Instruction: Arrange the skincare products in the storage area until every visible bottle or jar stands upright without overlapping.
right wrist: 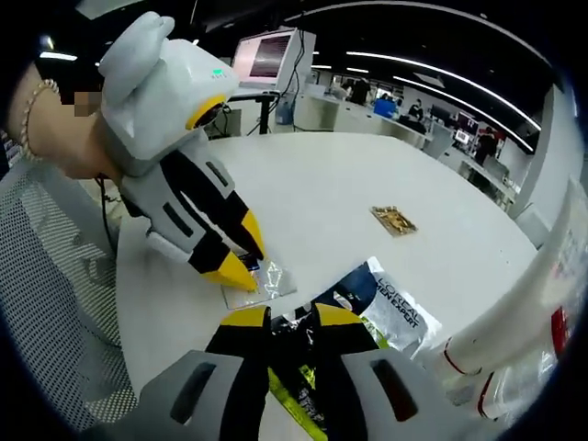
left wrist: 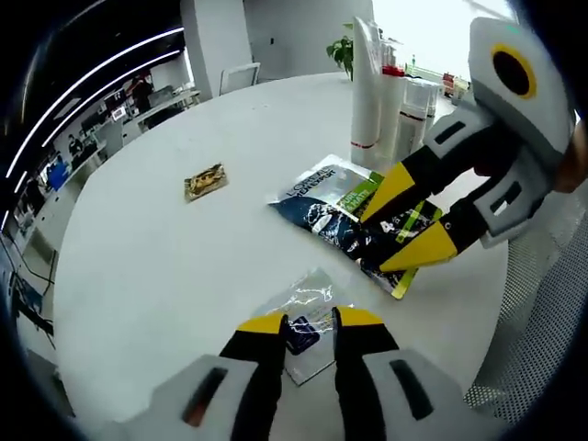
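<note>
A dark blue, white and green L'Oréal packet [left wrist: 323,204] lies flat on the round white table [left wrist: 165,266]. My right gripper [left wrist: 404,225] comes in from the right and is shut on the packet's near end; in the right gripper view that end [right wrist: 294,342] sits between its jaws. A clear plastic sachet [left wrist: 308,308] with a dark piece inside lies nearer the table's edge. My left gripper [left wrist: 310,322] is shut on it. The right gripper view shows the left gripper [right wrist: 239,254] pinching that sachet [right wrist: 266,280] at a corner. White tubes [left wrist: 377,96] stand upright behind the packet.
A small gold sachet [left wrist: 204,181] lies alone toward the table's middle, also the gold sachet [right wrist: 395,220] beyond the packet. The white tubes [right wrist: 514,312] crowd the right side. A mesh chair [right wrist: 55,303] stands by the table's edge. Desks and screens fill the office behind.
</note>
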The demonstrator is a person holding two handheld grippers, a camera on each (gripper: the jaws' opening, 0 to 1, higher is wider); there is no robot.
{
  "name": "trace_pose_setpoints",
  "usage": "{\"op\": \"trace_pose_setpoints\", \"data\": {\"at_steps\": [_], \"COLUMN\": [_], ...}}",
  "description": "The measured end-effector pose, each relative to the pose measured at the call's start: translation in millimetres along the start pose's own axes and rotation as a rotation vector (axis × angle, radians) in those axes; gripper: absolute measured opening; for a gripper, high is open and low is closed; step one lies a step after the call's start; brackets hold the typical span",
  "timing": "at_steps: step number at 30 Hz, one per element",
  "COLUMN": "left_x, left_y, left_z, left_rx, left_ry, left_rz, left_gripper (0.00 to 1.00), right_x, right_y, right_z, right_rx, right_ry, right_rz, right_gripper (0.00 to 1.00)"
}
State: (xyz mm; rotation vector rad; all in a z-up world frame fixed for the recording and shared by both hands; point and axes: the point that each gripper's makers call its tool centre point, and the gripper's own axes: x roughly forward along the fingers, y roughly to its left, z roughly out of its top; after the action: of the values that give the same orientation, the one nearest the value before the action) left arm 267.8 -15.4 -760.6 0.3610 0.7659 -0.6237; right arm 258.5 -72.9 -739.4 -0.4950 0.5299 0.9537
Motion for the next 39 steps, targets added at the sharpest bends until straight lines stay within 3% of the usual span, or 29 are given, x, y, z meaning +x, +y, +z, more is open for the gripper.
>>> {"op": "trace_pose_setpoints", "data": {"at_steps": [3, 22, 29, 39], "left_x": [1, 5, -10, -25], "left_y": [1.2, 1.6, 4.1, 20.4], "left_z": [-2.0, -9.7, -2.0, -20.2], "left_rx": [-0.013, -0.297, -0.277, -0.275], "left_ry": [0.004, 0.033, 0.004, 0.014], "left_rz": [0.012, 0.125, 0.129, 0.125], "left_gripper": [0.24, 0.28, 0.33, 0.36], "right_x": [1, 2, 2, -1], "right_y": [1, 2, 7, 11], "right_z": [-1.7, -2.2, -2.3, -2.1], "right_rx": [0.003, 0.018, 0.014, 0.033], "right_ry": [0.004, -0.001, -0.002, -0.009], "right_rz": [0.001, 0.008, 0.015, 0.018], "right_gripper": [0.18, 0.18, 0.17, 0.22]}}
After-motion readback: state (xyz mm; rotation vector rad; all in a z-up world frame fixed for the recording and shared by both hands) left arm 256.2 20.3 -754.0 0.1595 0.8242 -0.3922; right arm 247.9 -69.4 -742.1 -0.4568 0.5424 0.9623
